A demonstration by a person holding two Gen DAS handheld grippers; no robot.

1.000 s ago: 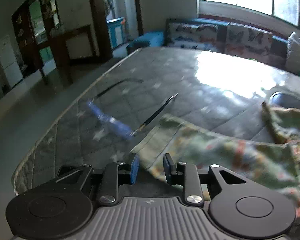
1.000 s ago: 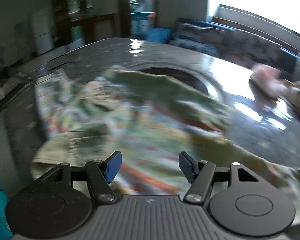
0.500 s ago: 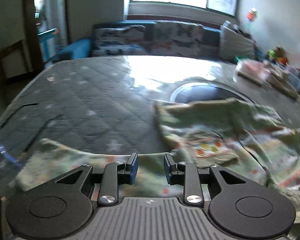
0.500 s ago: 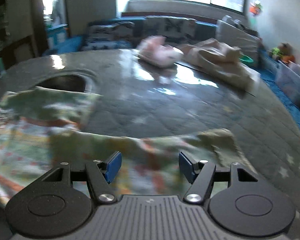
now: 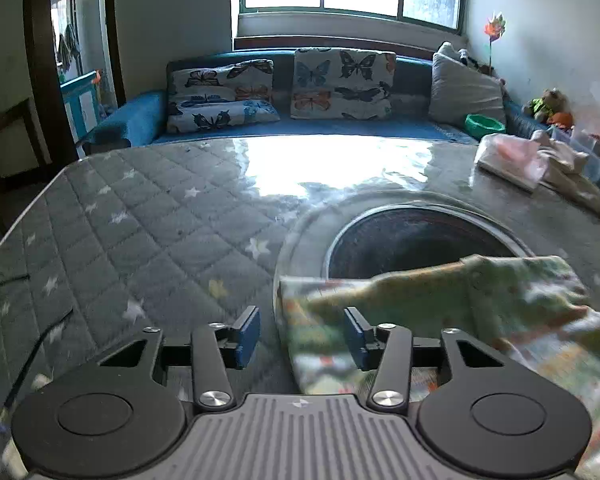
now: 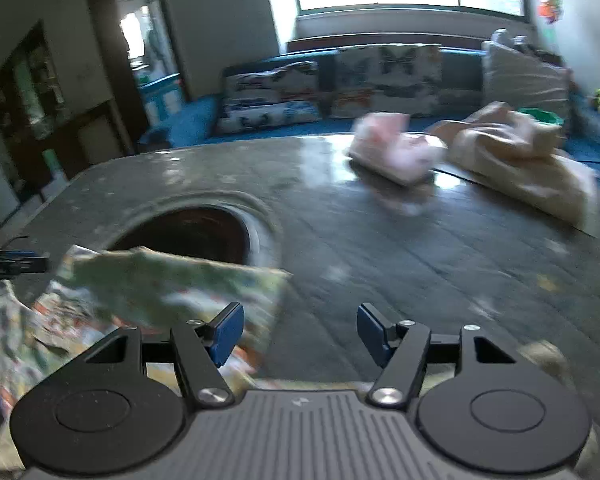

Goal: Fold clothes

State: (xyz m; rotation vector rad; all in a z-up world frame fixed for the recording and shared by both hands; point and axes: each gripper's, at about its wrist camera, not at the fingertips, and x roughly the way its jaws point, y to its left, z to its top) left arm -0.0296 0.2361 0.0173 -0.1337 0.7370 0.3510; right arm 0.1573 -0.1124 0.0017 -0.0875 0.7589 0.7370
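Green patterned garment (image 5: pixel 452 320), thin soft cloth, lies bunched on the quilted grey surface (image 5: pixel 148 216) at the near edge of a round dark recess (image 5: pixel 416 240). In the left wrist view it sits right of centre; its left edge runs between the jaws and under the right finger. In the right wrist view the same garment (image 6: pixel 148 296) sits to the left, one flap doubled over the rest, a corner reaching the left finger.

Left hand-held gripper (image 5: pixel 302 334): jaws apart, nothing pinched. Right hand-held gripper (image 6: pixel 300 334): jaws wide apart, bare surface between them. Neither holds cloth.

Step, as a judgement: both grippers are free between grasps, with a partly folded, untidy garment below. This fits a fold just laid down or a fresh grasp being lined up; can't settle which. Any further fold would need each gripper at a cloth edge or corner, closing on one layer only, then both lifting evenly.

Hard to read: the garment is motion-blurred in both views, so type, sleeves and layer count are unclear. Its near part is hidden under the gripper bodies and cut off at the frame edge. Pink folded cloth (image 6: pixel 396 152) and a beige pile (image 6: pixel 516 156) lie well apart at the far side; whether the beige one is folded, can't tell. A dark bar at the left edge of the right view is probably the other gripper.
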